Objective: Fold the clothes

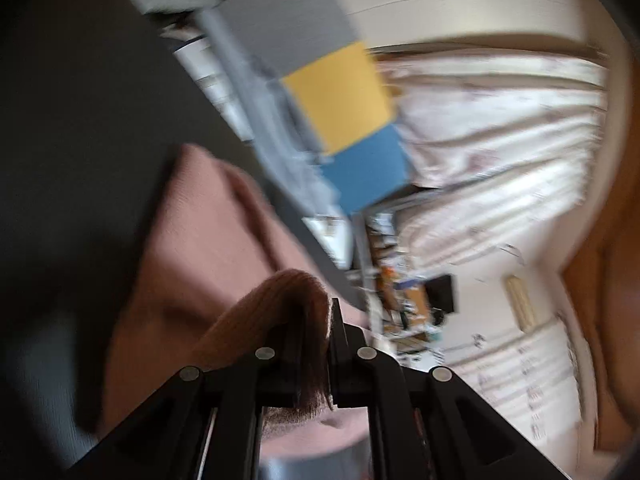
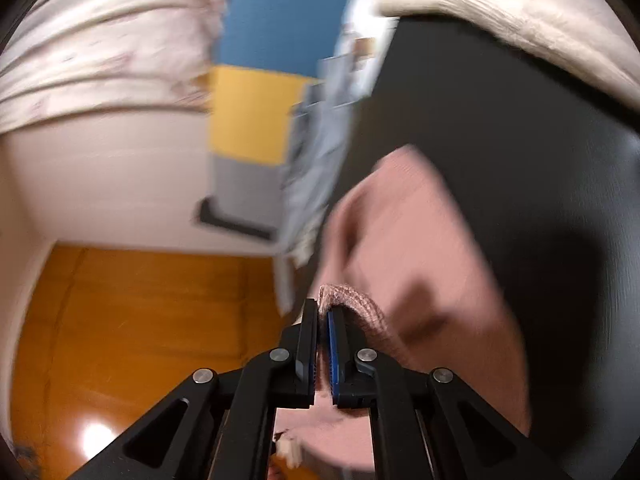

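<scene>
Left wrist: one pink garment [image 1: 208, 240] | two tongs [image 1: 316, 336] [image 2: 322, 332] clamped on it

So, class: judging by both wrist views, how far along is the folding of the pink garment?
Done: both grippers have a grip. The left gripper and right gripper are each shut on a ribbed edge of the pink sweater. In hand: it is lifted, partly draped on the dark table. Left: no finished fold is visible, and the cream sweater lies unfolded.

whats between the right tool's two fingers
A ribbed edge of the pink sweater, pinched in the right tool, seen in the right wrist view.
</scene>
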The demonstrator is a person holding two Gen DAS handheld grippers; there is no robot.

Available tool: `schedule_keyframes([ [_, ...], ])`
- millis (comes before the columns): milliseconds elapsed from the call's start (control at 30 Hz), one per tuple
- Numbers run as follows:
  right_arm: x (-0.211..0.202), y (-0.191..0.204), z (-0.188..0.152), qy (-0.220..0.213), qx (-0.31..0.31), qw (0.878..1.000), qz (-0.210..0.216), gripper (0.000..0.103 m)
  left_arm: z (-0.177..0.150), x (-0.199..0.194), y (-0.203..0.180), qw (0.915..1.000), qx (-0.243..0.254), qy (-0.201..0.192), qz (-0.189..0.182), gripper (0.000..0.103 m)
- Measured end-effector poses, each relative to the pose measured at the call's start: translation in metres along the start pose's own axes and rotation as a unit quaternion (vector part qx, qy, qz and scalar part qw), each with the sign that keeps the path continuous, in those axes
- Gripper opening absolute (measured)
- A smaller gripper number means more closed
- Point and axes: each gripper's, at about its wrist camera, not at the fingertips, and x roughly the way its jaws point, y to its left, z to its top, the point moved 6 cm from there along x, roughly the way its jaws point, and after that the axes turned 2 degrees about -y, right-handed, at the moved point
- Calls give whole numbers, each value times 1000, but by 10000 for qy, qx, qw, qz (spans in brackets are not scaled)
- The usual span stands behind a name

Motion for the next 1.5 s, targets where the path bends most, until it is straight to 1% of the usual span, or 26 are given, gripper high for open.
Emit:
schedule_keyframes([
  [100, 13, -9, 6, 101, 91, 9999, -17, 5, 12, 47, 33, 9980, -378, 282, 424, 9],
  [133, 17, -11, 8, 134, 122, 9998, -23, 8, 12, 55, 37, 9977, -513, 312, 315, 9],
  [167, 21, -14, 10, 168, 152, 9997, -29, 8, 13, 59, 36, 9975, -634, 309, 5, 9],
  [200, 26, -17, 12, 201, 183, 9996, -35, 10, 13, 59, 35, 9972, -658, 311, -197, 14],
  [267, 34, -23, 16, 268, 244, 9993, -46, 27, 11, 59, 32, 9954, -692, 454, -477, 20],
  [300, 37, -25, 17, 307, 257, 9992, -42, 43, 9, 59, 32, 9937, -760, 587, -585, 20],
  [333, 35, -20, 15, 369, 185, 9991, 11, 54, 6, 59, 32, 9916, -847, 718, -667, 22],
  [400, 40, -12, 10, 532, -13, 9986, 14, 55, 1, 61, 34, 9872, -1077, 935, -710, 22],
  [467, 53, -5, 5, 794, -281, 9964, -116, 56, -1, 61, 31, 9864, -1127, 949, -735, 23],
  [500, 59, -1, 2, 896, -397, 9949, -232, 56, 0, 64, 28, 9854, -1168, 966, -773, 22],
  [567, 73, 6, 1, 1084, -634, 9908, -504, 35, 6, 68, 23, 9840, -1322, 821, -867, 19],
  [600, 82, 10, 2, 1170, -755, 9881, -655, 6, 10, 66, 22, 9837, -1426, 687, -857, 18],
  [633, 89, 13, 4, 1215, -830, 9862, -756, 5, 16, 65, 22, 9825, -1551, 539, -877, 18],
  [767, 100, 24, 37, 495, -199, 9985, -139, 7, 53, 64, 25, 9660, -2199, -302, -1327, 22],
  [800, 97, 21, 49, 117, -11, 9999, -42, 24, 60, 61, 29, 9636, -2277, -528, -1297, 23],
  [833, 95, 17, 56, -97, 126, 9999, -17, 65, 64, 57, 33, 9638, -2278, -682, -1202, 23],
  [867, 90, 10, 59, -270, 266, 9993, -20, 79, 67, 52, 37, 9638, -2278, -835, -1107, 23],
  [900, 85, 5, 61, -421, 377, 9984, -3, 80, 70, 48, 40, 9650, -2234, -945, -993, 23],
  [967, 74, 10, 57, -352, 165, 9991, 149, 80, 67, 42, 42, 9750, -1902, -954, -647, 24],
  [1067, 66, 23, 42, -210, -739, 9965, -338, 80, 55, 40, 38, 9904, -1147, -770, 86, 26],
  [1100, 63, 28, 37, -209, -1168, 9911, -597, 80, 50, 40, 36, 9932, -908, -664, 283, 28],
  [1167, 51, 31, 30, -321, -2202, 9658, -1333, 79, 38, 43, 27, 9970, -355, -414, 551, 30],
  [1267, 44, 37, 12, -338, -3654, 9039, -2197, 73, 21, 43, 11, 9960, 494, -267, 693, 35],
  [1300, 49, 37, 9, -232, -3932, 8894, -2319, 69, 12, 41, 9, 9947, 704, -192, 727, 38],
  [1433, 72, 30, -9, 155, -4685, 8345, -2897, 67, -2, 43, 5, 9859, 1288, 71, 1066, 44],
  [1500, 75, 20, -7, 200, -4700, 8237, -3167, 67, -6, 46, 3, 9796, 1530, 192, 1291, 45],
])
